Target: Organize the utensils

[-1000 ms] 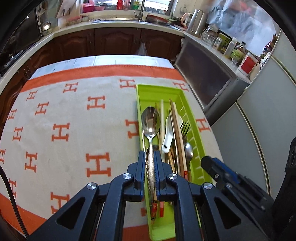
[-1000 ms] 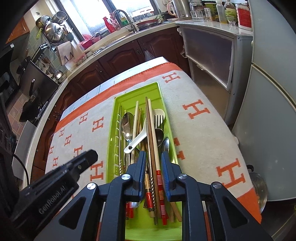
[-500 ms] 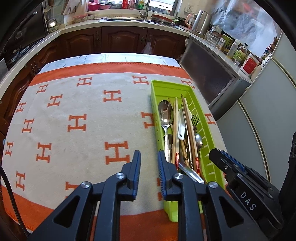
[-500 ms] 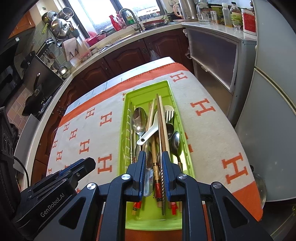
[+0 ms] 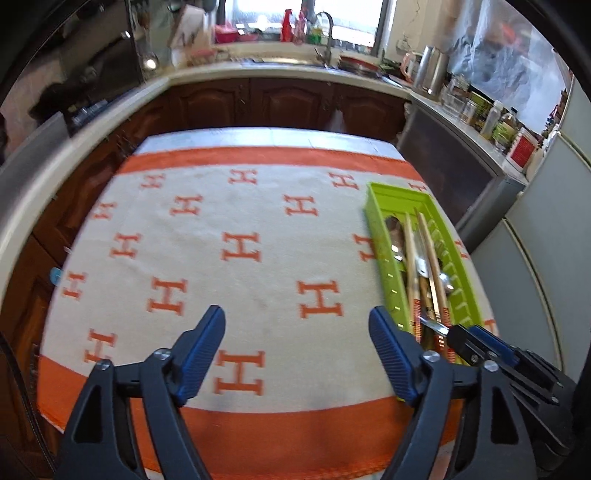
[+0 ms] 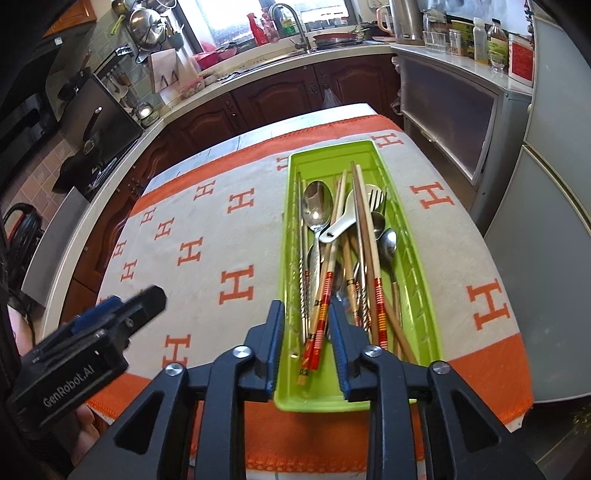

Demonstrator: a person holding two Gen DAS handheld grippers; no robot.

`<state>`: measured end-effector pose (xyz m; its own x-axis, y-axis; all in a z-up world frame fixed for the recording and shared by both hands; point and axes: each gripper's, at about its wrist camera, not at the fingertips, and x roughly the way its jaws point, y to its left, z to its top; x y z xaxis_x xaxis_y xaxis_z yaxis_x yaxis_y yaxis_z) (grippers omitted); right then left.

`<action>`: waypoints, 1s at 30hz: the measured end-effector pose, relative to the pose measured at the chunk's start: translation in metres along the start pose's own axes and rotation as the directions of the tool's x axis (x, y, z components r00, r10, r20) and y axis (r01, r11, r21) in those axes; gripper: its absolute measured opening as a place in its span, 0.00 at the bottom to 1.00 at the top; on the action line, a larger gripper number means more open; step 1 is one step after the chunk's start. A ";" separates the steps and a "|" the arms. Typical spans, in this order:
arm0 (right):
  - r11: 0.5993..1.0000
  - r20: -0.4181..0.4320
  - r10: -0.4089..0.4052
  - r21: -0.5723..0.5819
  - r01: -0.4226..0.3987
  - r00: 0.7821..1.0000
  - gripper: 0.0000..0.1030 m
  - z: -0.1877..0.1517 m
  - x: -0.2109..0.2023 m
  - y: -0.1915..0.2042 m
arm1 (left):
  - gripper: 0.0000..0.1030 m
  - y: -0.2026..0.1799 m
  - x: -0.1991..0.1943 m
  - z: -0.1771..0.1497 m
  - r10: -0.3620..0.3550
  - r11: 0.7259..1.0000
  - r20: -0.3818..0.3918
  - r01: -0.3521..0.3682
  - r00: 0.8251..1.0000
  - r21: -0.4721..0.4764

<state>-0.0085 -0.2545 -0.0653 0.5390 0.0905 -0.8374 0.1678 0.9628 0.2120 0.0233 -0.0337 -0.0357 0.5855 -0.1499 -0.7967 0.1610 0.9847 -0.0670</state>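
Hovering over the cloth, left gripper (image 5: 297,332) with blue-padded black fingers (image 5: 201,354) spread wide and opening further, nothing between them, just bare cream blanket with orange H marks and orange border (image 5: 236,229) underneath. Sitting off to its right, the long lime-green plastic utensil tray (image 5: 384,236), not touching it.

Poised over the near end of that same tray (image 6: 424,295), right gripper (image 6: 306,321), fingers (image 6: 271,332) partly apart and opening. Lying in the gap, the red-and-yellow banded end of a pair of wooden chopsticks (image 6: 325,295), though no pad looks to be pressing on it. Can't be fully sure about contact from this angle, tbh.

Piled further along inside the tray: more banded wooden chopsticks (image 6: 376,280), a twisted metal rod pair along the left wall (image 6: 303,258), a big steel spoon (image 6: 316,210), a white ceramic soup spoon (image 6: 341,225) lying across the pile, a steel fork (image 6: 376,195) and a smaller steel spoon (image 6: 388,243). All jumbled lengthwise, overlapping.

Beyond the blanket-covered worktop (image 6: 258,136), dark wood cabinets (image 6: 280,96), then a sink with a tall tap (image 6: 291,22) under the window.
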 end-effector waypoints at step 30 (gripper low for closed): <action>0.978 0.137 0.075 -0.204 -0.046 0.988 0.74 0.011 -0.114 0.134 | 0.99 0.077 -0.106 0.003 0.217 0.974 0.150 -0.205 0.965 -0.092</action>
<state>-0.0385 -0.1388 0.0641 0.6577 0.1271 -0.7424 -0.0295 0.9892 0.1432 -0.0241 0.0576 0.0453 0.7187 0.0561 -0.6930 -0.0363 0.9984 0.0431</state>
